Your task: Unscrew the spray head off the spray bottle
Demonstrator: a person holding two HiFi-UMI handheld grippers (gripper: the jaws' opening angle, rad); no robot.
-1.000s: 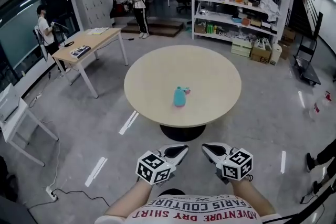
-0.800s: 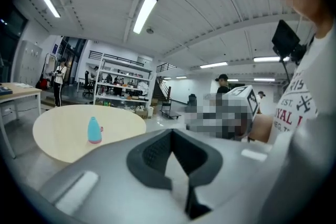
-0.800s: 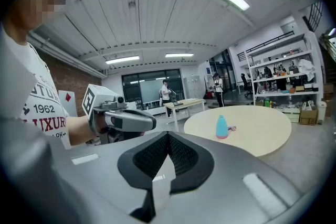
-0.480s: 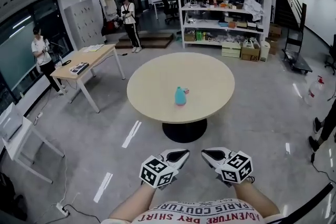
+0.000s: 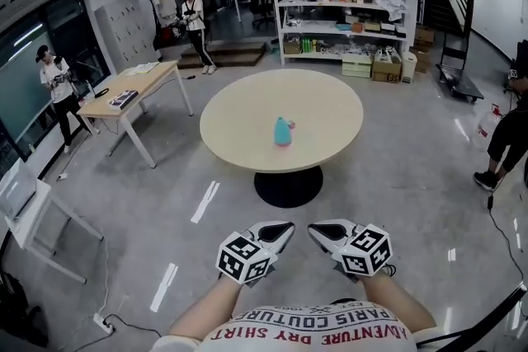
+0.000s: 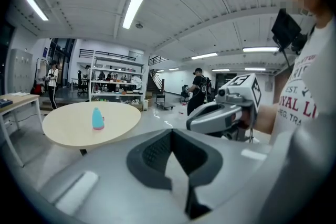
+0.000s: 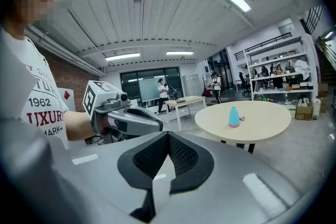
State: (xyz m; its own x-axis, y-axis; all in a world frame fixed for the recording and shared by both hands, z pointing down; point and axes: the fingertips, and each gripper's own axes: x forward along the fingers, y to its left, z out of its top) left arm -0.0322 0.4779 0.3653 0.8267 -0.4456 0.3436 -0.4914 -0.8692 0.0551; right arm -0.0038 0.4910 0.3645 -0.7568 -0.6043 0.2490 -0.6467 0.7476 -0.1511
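Note:
A small teal spray bottle with a pink base stands near the middle of a round beige table, far ahead of me. It also shows as a teal spray bottle in the left gripper view and a teal spray bottle in the right gripper view. My left gripper and right gripper are held close to my body, side by side, tips nearly meeting. Both are shut with nothing between the jaws. The spray head's detail is too small to make out.
A rectangular wooden desk stands left of the round table, a white table at the far left. Shelving with boxes lines the back. People stand at the left, back and right edges. A power strip and cable lie on the floor.
The view has drifted back and tilted slightly: the table and bottle sit a little higher and farther. Both grippers keep the same shut pose near my body.

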